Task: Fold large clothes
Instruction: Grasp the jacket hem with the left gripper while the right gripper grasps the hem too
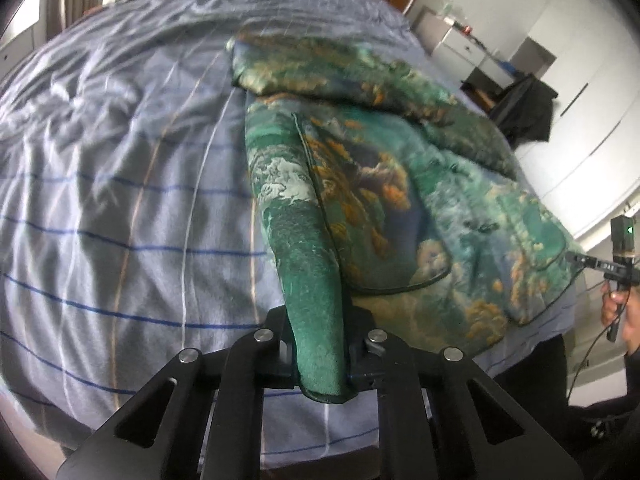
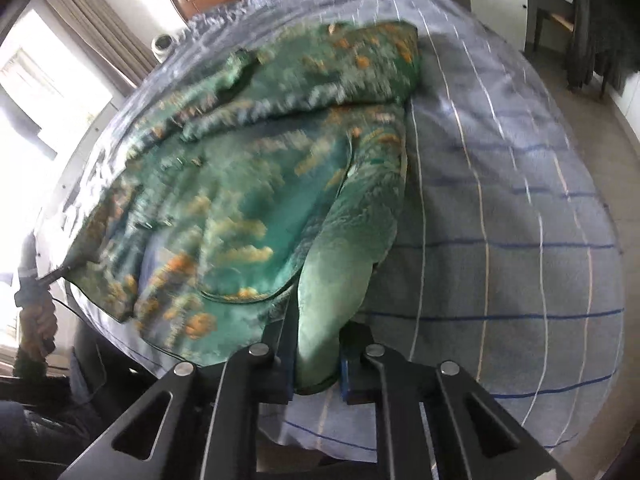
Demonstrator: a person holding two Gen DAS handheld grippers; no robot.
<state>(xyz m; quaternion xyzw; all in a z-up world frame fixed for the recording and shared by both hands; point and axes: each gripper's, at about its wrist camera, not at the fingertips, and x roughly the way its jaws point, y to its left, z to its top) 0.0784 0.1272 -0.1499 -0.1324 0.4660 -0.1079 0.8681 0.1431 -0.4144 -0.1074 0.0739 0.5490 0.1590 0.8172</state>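
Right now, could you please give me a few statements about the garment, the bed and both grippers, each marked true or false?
1. The left gripper is clamped on the green patterned garment. True.
2. The right gripper is open and empty. False: it is shut on the garment's hem.
3. The garment lies on a striped blue bedsheet. True.
4. The garment is plain white. False: it is green with orange patches.

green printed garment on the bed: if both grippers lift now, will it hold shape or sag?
Probably sags: the green, orange-flecked printed garment lies in soft folds on the striped blue bedsheet, so it looks floppy. Its sheen suggests smooth fabric that may slip. The left gripper and right gripper each pinch a bunched hem, so the middle would likely droop.
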